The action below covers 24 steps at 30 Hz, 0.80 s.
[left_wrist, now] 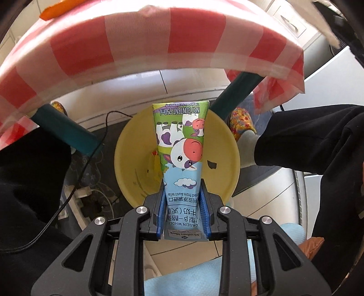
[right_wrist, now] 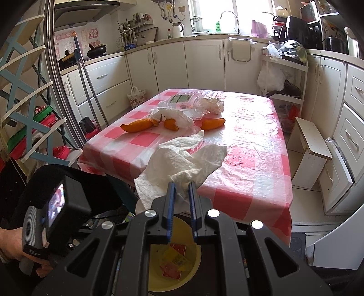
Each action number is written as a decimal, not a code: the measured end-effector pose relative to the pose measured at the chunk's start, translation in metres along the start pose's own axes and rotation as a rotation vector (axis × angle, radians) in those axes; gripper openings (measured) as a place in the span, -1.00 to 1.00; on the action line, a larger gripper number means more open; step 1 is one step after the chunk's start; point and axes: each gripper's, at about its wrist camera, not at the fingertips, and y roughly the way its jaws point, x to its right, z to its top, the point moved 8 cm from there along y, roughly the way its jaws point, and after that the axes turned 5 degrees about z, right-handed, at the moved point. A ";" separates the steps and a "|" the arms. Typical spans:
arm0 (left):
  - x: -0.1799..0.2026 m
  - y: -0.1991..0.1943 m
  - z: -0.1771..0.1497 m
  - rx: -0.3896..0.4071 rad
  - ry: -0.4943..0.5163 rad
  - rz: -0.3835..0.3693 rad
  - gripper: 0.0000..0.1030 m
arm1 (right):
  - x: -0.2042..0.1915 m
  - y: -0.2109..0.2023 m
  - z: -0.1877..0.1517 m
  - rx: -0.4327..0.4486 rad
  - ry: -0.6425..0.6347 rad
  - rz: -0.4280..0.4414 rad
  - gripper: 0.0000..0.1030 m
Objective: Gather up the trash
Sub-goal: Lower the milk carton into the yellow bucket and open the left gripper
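- Pointing steeply down, the left gripper (left_wrist: pixel 183 206) is clenching a milk carton (left_wrist: pixel 182 157) over the yellow bin (left_wrist: pixel 134 145), its long axis running away from the fingers.
- Angling down at the counter's (right_wrist: pixel 250 141) near edge, the right gripper (right_wrist: pixel 182 195) is pinching a white paper towel (right_wrist: pixel 188 159).

A red-and-white checked tablecloth (right_wrist: pixel 250 145) covers the table. At far left a mop (right_wrist: pixel 87 75) leans against cream cabinets (right_wrist: pixel 204 63). A white stool (right_wrist: pixel 311 150) stands right of the table, a faucet (right_wrist: pixel 229 17) beyond.
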 end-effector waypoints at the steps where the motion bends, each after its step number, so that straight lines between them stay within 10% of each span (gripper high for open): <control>1: 0.000 0.002 0.000 -0.007 -0.003 -0.005 -0.52 | 0.000 0.000 0.000 0.000 -0.001 0.000 -0.73; 24: -0.002 0.005 -0.001 -0.031 -0.010 0.022 -0.40 | -0.004 0.005 -0.004 -0.020 -0.019 0.008 -0.72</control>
